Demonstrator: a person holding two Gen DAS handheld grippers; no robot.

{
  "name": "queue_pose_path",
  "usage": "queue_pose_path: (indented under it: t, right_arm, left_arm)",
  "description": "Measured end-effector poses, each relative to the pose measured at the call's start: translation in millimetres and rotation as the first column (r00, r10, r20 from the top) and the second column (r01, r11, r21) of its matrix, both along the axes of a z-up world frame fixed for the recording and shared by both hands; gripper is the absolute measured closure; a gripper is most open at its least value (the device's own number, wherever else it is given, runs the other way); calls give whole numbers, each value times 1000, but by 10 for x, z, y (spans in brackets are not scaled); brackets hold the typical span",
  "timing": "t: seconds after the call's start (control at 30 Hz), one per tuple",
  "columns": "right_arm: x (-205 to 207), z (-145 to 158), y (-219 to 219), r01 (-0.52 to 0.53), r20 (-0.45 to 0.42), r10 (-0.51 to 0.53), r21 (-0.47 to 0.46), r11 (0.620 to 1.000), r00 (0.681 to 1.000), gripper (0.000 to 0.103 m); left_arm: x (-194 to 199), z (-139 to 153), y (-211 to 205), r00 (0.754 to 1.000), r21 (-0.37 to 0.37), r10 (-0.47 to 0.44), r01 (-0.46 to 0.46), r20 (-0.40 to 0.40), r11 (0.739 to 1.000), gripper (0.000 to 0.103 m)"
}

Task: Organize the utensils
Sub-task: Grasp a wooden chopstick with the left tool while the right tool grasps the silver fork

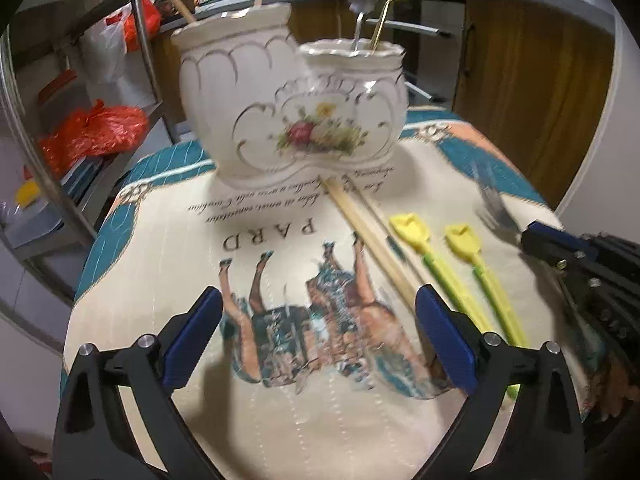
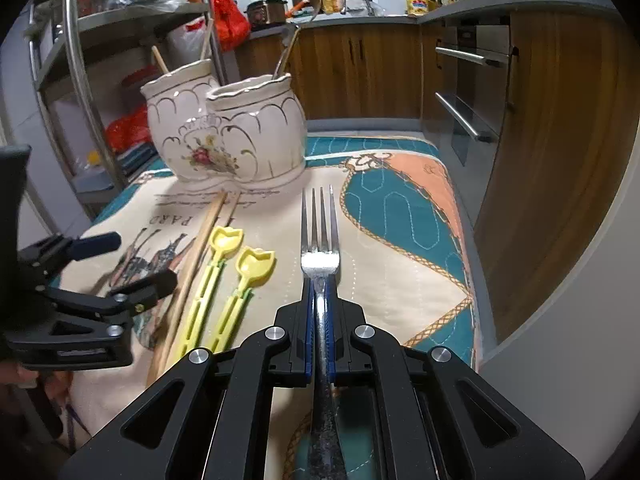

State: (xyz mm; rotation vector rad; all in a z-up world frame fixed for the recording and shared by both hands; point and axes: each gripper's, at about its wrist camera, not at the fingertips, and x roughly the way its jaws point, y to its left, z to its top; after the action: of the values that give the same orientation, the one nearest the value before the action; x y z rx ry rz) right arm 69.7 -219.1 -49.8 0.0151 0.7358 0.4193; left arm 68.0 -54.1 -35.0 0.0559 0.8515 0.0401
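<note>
The right gripper [image 2: 319, 300] is pinched on the neck of a steel fork [image 2: 319, 240], whose long axis runs straight ahead along the fingers, tines pointing away over the printed tablecloth [image 2: 400, 216]. The double ceramic utensil holder [image 2: 224, 136] stands ahead and to the left, so the fork probably has to be lifted and swung leftward to reach the nearer pot (it already holds a spoon and a gold fork). Between them lie two yellow tulip-shaped picks [image 2: 224, 280] and a pair of wooden chopsticks [image 2: 196, 256], pointing toward the holder's base. The left gripper [image 1: 319, 336] hangs spread and empty above the cloth, the chopsticks just beside its right finger.
</note>
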Motion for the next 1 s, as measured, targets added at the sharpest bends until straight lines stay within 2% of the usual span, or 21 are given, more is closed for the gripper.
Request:
queue_pose_path:
  t: [0.47, 0.53, 0.63, 0.7, 0.77, 0.87, 0.93, 0.97, 1.0]
  right_arm:
    - [-35, 1, -21, -21, 9, 20, 24, 1000, 1000, 97]
    - [-37, -4, -18, -24, 6, 23, 24, 999, 1000, 97]
    - [-43, 8, -15, -26, 7, 26, 25, 999, 1000, 97]
    - [-42, 10, -9, -29, 6, 29, 26, 999, 1000, 97]
    - [-41, 10, -3, -33, 6, 33, 26, 999, 999, 97]
    - [-46, 9, 10, -43, 9, 43, 28, 999, 999, 97]
    - [-54, 12, 15, -48, 12, 48, 30, 998, 999, 97]
    - [-54, 14, 16, -49, 12, 49, 31, 998, 999, 97]
    - [-53, 15, 18, -50, 13, 50, 32, 998, 999, 97]
  left_arm:
    - [19, 15, -123, 1000, -2, 2, -2, -16, 1000, 9]
    - [37, 8, -125, 1000, 19, 9, -8, -20, 1000, 18]
    - [55, 12, -142, 999, 2, -37, 37, -28, 999, 36]
    - [88, 27, -206, 996, 9, -80, 80, -40, 997, 60]
    - [137, 39, -234, 993, -2, -100, 100, -54, 995, 71]
    - [268, 57, -138, 993, -59, -80, 75, -92, 995, 72]
    - [331, 67, -78, 993, -66, -53, 46, -107, 997, 72]
    - [351, 68, -53, 993, -71, -46, 38, -112, 997, 74]
    - [352, 69, -43, 992, -69, -45, 37, -116, 997, 83]
